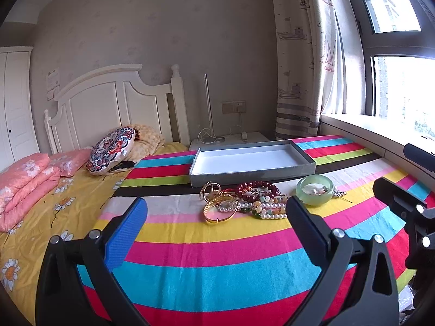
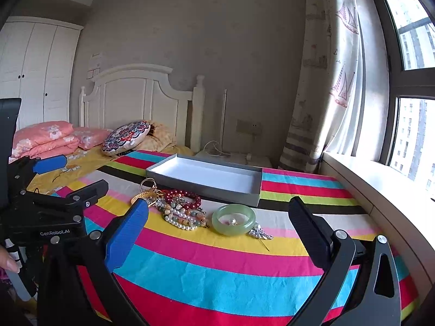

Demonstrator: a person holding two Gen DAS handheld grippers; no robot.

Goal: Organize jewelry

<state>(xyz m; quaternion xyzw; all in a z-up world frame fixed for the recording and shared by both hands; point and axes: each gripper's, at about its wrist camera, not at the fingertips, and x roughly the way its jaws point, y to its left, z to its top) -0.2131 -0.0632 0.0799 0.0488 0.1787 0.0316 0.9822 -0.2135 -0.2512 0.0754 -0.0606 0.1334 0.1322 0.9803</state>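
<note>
A heap of jewelry lies on the striped cloth (image 1: pixel 217 271). It holds a gold bangle (image 1: pixel 218 221), a dark red bead bracelet (image 1: pixel 261 186), pearl and mixed bead strands (image 1: pixel 269 209) and a silver hoop (image 1: pixel 209 188). To its right lies a pale green jade bangle (image 1: pixel 315 201) with small pearl pieces inside, and a silver brooch (image 2: pixel 259 232) beside it. Behind the heap is a shallow grey box (image 1: pixel 244 180) with an empty white inside. My left gripper (image 1: pixel 216 200) is open just short of the heap. My right gripper (image 2: pixel 217 202) is open in front of the jade bangle (image 2: pixel 233 229).
Left of the cloth are a yellow flowered sheet, folded pink quilts (image 1: pixel 24 187) and a patterned cushion (image 1: pixel 111 149) by the white headboard. A windowsill (image 2: pixel 380 190) and curtain run along the right. A white nightstand (image 1: pixel 244 137) stands behind the box. A person's thumb (image 2: pixel 8 260) shows lower left.
</note>
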